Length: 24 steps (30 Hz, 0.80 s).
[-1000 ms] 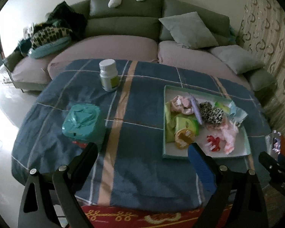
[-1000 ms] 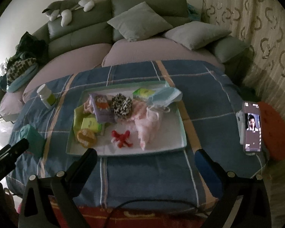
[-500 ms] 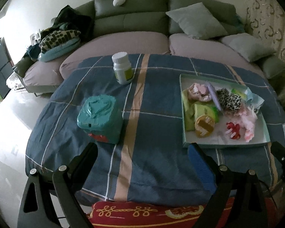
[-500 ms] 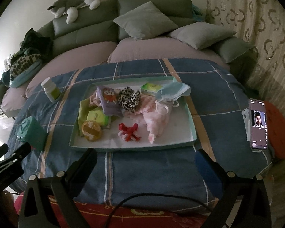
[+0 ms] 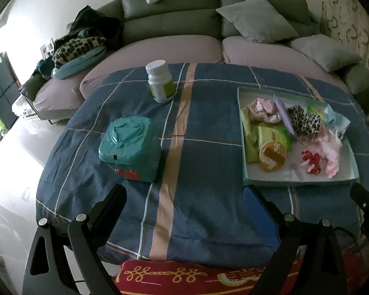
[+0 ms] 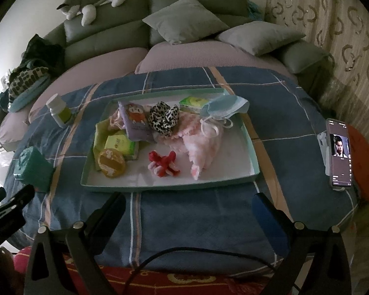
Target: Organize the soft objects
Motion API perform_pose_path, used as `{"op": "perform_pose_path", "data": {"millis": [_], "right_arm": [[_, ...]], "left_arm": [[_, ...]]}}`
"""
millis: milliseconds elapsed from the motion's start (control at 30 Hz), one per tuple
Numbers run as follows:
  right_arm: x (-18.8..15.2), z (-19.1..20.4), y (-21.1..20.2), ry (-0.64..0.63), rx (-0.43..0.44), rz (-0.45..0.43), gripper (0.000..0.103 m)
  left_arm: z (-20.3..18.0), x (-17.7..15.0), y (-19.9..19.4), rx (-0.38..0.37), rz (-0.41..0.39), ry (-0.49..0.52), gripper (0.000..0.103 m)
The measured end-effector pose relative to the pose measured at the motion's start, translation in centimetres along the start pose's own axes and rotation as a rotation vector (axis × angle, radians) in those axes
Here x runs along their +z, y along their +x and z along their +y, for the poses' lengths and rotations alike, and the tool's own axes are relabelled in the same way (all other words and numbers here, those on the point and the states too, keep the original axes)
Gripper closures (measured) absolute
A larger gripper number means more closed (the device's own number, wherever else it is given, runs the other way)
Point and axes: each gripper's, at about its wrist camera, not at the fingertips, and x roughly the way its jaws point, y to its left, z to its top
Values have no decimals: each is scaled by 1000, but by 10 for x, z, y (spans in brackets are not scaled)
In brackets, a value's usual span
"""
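**Both grippers wide apart, hovering short of the tray**

Left gripper (image 5: 184,196) spread wide, nothing between the fingers, poised over the near edge of the blue plaid cloth (image 5: 196,167). Right gripper (image 6: 189,204) likewise spread and empty, aimed straight at the tray (image 6: 251,152) from the near side.

Soft objects all heaped inside the shallow pale-green tray, on the right part of the cloth: leopard-print scrunchie (image 6: 163,118) near the middle back, purple pouch with a cartoon figure (image 6: 135,120) just left of it, blue face mask (image 6: 225,108) draped over the far right rim, pink fluffy cloth (image 6: 201,147) running toward the front, red and white knotted piece (image 6: 163,164) alone on the bare white floor of the tray, orange round item (image 6: 112,163) at the front left touching a yellow-green packet (image 6: 121,145).

Outside the tray: teal tissue box (image 5: 129,147) left of centre, white bottle (image 5: 161,81) upright further back, well apart from the box. Phone (image 6: 339,152) propped at the right edge of the cloth, screen lit. Grey sofa (image 6: 110,34) behind, with cushions and a plush toy (image 6: 91,2) on its back.
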Motion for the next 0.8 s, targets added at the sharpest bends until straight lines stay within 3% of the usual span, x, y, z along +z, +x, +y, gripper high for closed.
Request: {"op": "perform_pose_path", "data": {"millis": [300, 567, 800], "right_arm": [[-4, 0, 15, -4, -28, 42, 0], [-4, 10, 16, -53, -74, 33, 0], [-5, 12, 13, -63, -93, 16, 0]], "left_arm": [[-6, -2, 2, 29, -4, 28, 7], [4, -2, 9, 6, 40, -33, 7], [2, -5, 6, 18, 32, -20, 7]]}}
